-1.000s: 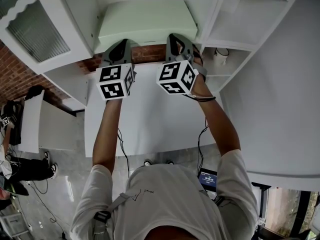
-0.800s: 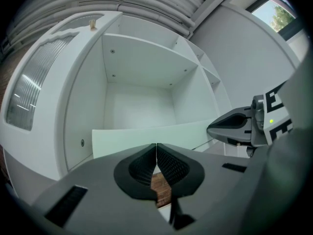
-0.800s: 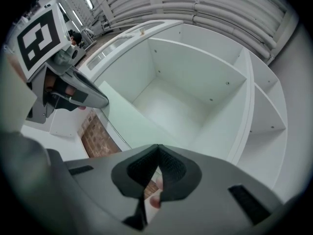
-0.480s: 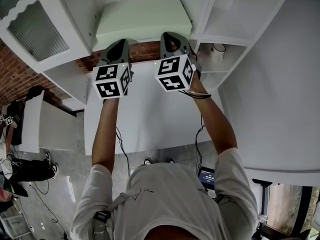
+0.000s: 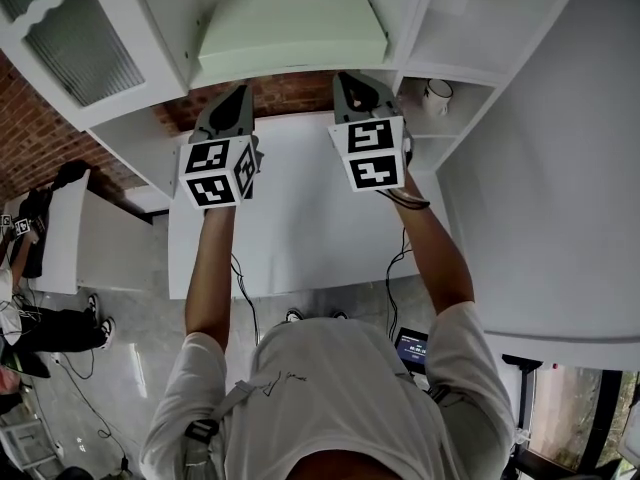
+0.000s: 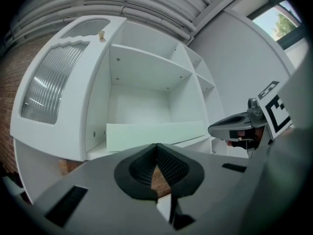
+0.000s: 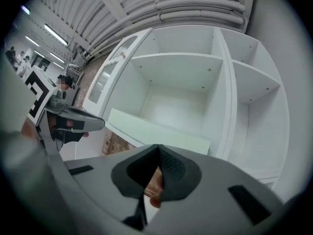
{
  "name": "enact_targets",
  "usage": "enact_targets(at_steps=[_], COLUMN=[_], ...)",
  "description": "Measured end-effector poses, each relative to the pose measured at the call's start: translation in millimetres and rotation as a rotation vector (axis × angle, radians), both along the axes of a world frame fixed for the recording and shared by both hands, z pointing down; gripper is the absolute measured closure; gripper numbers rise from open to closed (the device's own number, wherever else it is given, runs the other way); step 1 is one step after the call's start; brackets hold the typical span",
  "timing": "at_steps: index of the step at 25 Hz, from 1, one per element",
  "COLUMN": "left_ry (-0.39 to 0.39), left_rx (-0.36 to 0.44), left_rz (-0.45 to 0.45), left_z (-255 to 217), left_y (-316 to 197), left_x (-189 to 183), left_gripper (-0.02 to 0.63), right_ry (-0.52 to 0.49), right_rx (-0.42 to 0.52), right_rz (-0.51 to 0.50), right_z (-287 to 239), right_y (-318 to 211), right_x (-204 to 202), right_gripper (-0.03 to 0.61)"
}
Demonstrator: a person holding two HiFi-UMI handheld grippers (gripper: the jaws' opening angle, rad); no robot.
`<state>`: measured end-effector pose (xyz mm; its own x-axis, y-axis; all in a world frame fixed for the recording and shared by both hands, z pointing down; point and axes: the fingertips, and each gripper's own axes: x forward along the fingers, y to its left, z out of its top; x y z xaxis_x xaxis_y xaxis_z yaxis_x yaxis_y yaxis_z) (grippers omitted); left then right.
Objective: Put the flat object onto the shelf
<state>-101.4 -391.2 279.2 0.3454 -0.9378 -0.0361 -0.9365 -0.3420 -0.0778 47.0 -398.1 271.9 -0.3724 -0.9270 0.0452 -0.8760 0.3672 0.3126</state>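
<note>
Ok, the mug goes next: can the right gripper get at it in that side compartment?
Probably yes: the mug stands alone in an open compartment just right of the right gripper, nothing between them; its shut jaws must open first.

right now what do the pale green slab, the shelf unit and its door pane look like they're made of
Pale green slab: likely foam or soft board; matte, thick, rounded edges.
Shelf unit: painted or laminated wood board; smooth white, peg holes showing.
Door pane: ribbed glass or plastic; translucent, fine parallel ridges.
</note>
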Motion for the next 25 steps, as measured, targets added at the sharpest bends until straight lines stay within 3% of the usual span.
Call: enact_targets(at_steps=[13, 25], left_ry=[0.038, 0.135], left_rx=[-0.042, -0.149], left_rz=[0.024, 0.052], left_z=[29, 80], left_y=[61, 117], left_x=[9, 20], left_gripper=[0.598, 0.598], right_ry=[-0.044, -0.047], right_rx=[-0.038, -0.151], right_rz=[-0.028, -0.090], right_z=[26, 79], right_y=[54, 112], right_x=[8, -1], right_gripper=[0.552, 0.552])
